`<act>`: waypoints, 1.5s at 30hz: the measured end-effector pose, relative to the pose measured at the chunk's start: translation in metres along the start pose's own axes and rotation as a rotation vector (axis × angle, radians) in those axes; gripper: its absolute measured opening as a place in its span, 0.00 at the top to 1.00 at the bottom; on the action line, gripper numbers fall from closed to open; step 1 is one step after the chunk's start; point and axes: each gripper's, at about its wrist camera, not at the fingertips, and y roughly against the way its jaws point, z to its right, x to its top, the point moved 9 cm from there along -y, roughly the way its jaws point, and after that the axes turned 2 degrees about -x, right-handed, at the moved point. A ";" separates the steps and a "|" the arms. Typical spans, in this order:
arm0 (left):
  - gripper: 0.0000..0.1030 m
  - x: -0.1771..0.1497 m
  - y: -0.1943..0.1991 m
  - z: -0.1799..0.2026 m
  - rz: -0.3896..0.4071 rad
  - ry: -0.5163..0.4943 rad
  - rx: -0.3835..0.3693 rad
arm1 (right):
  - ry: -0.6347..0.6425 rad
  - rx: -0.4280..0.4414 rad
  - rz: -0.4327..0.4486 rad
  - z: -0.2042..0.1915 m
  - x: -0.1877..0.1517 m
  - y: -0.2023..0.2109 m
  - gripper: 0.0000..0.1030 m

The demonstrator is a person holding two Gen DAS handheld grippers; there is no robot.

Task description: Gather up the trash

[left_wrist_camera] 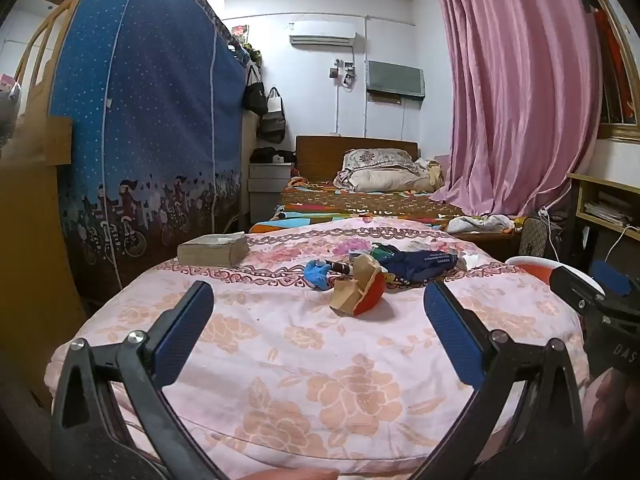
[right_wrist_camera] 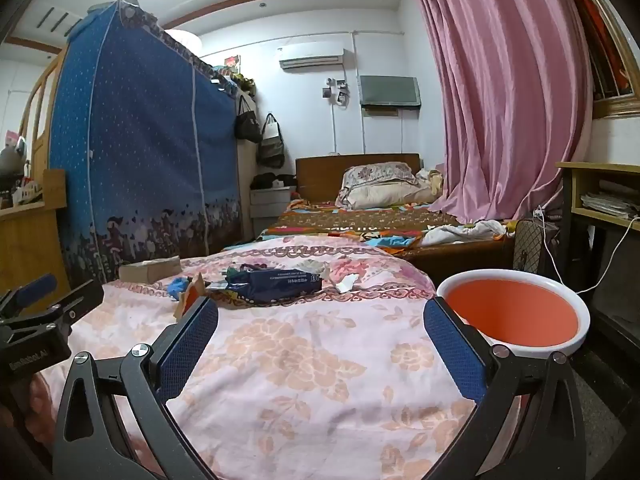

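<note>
Trash lies in a loose heap on the pink floral quilt [left_wrist_camera: 320, 344]: a torn tan-and-red paper cup [left_wrist_camera: 358, 290], a blue glove [left_wrist_camera: 318, 273] and a dark blue wrapper [left_wrist_camera: 420, 262]. My left gripper [left_wrist_camera: 318, 306] hovers open over the quilt, short of the cup, nothing between its blue pads. In the right wrist view the wrapper [right_wrist_camera: 276, 282], glove [right_wrist_camera: 178, 287] and a white paper scrap [right_wrist_camera: 347, 282] lie ahead. My right gripper [right_wrist_camera: 320, 322] is open and empty. A red bin with a white rim [right_wrist_camera: 516, 314] stands to its right, beside the bed.
A thick book [left_wrist_camera: 214, 249] rests on the quilt's far left. Beyond lies a second bed [left_wrist_camera: 360, 200] with pillows. A blue fabric wardrobe [left_wrist_camera: 152, 120] stands on the left, a pink curtain [left_wrist_camera: 516, 92] and a wooden shelf [right_wrist_camera: 600, 200] on the right.
</note>
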 end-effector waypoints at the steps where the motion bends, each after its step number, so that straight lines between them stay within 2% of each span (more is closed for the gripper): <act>1: 0.11 0.001 0.001 0.000 0.013 0.005 -0.004 | 0.000 -0.001 -0.009 0.000 -0.001 -0.001 0.00; 45: 0.11 0.001 0.001 -0.001 0.013 0.014 -0.002 | -0.001 -0.001 -0.008 -0.001 -0.002 -0.002 0.00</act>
